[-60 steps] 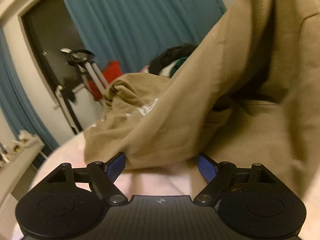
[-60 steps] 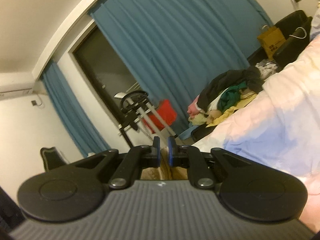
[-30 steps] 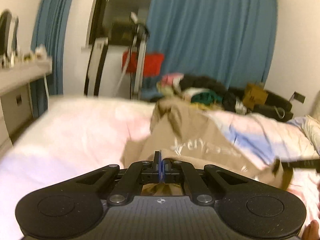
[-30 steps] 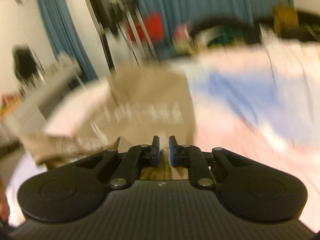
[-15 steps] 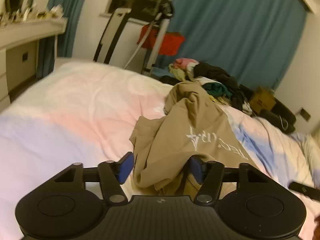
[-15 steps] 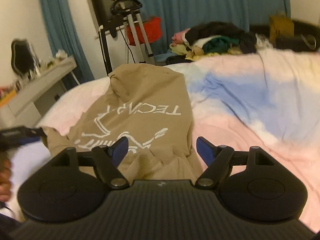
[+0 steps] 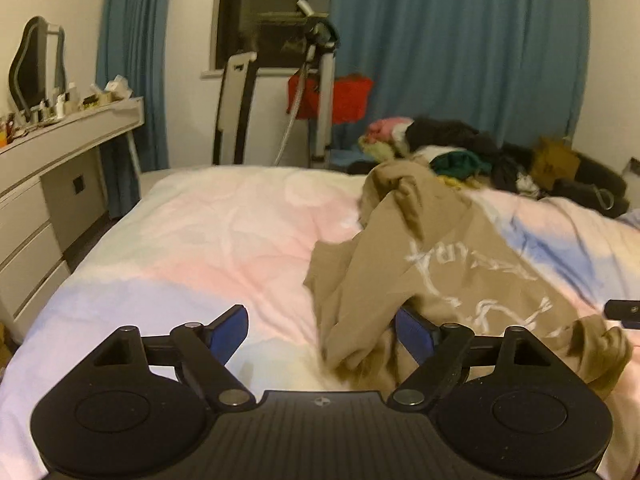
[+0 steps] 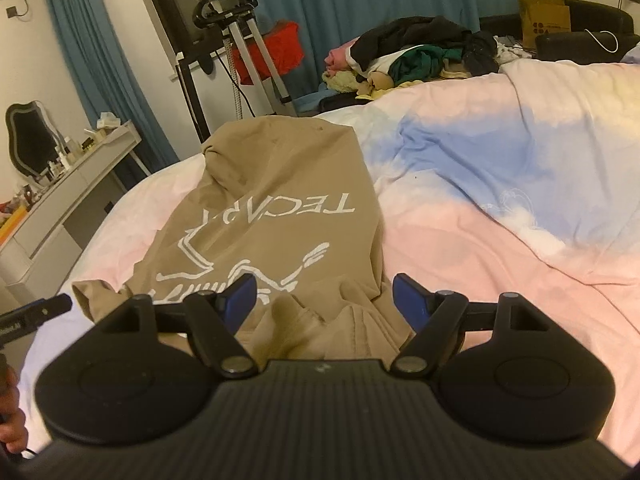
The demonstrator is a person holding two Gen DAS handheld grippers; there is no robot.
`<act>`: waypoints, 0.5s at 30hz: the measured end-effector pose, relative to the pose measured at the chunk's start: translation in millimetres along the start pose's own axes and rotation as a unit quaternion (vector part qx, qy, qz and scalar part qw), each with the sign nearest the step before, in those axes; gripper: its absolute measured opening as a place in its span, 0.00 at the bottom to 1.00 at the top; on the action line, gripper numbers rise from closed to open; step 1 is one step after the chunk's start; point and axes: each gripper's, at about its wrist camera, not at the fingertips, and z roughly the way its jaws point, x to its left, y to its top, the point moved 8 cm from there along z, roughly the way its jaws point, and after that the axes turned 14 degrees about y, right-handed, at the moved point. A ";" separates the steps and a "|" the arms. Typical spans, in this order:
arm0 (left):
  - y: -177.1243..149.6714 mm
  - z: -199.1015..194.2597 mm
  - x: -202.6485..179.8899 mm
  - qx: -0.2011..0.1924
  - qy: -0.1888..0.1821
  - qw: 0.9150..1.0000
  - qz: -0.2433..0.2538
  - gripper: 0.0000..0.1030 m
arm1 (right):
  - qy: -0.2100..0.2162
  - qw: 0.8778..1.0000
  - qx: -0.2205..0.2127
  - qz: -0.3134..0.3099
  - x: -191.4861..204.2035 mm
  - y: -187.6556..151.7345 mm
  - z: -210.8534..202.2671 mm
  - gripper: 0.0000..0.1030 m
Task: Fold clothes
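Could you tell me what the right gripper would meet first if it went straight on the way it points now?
Most likely the tan garment: its bunched near edge lies between the open jaws of the right gripper, with the bed cover under it. Depth is hard to judge.

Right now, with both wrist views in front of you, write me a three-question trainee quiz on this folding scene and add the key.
1. True or false: the tan garment lies on the bed with its white print facing up.
2. Multiple choice: the right gripper is A) shut on the garment, B) open with cloth lying between its fingers, C) open over bare bedding.
3. Short answer: in the left wrist view, which side of the left gripper is the garment bunched toward?

Key
1. True.
2. B; the jaws have just been opening and no pad presses the cloth.
3. The right side of the picture, by the right-hand finger; the other finger is over bare bedding.
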 end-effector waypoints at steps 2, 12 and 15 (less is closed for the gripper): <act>-0.7 -12.7 -15.9 -0.027 -0.018 0.999 0.039 0.81 | 0.001 1.000 -0.005 -0.002 1.8 1.0 -1.7 0.74; -48.8 -2.3 -108.8 -0.085 0.029 0.959 0.267 0.88 | -0.003 0.999 0.004 -0.033 9.6 -2.6 3.2 0.74; -40.8 11.0 -105.8 -0.121 0.121 0.947 0.272 0.88 | -0.005 0.998 0.013 -0.054 14.5 -6.0 8.9 0.74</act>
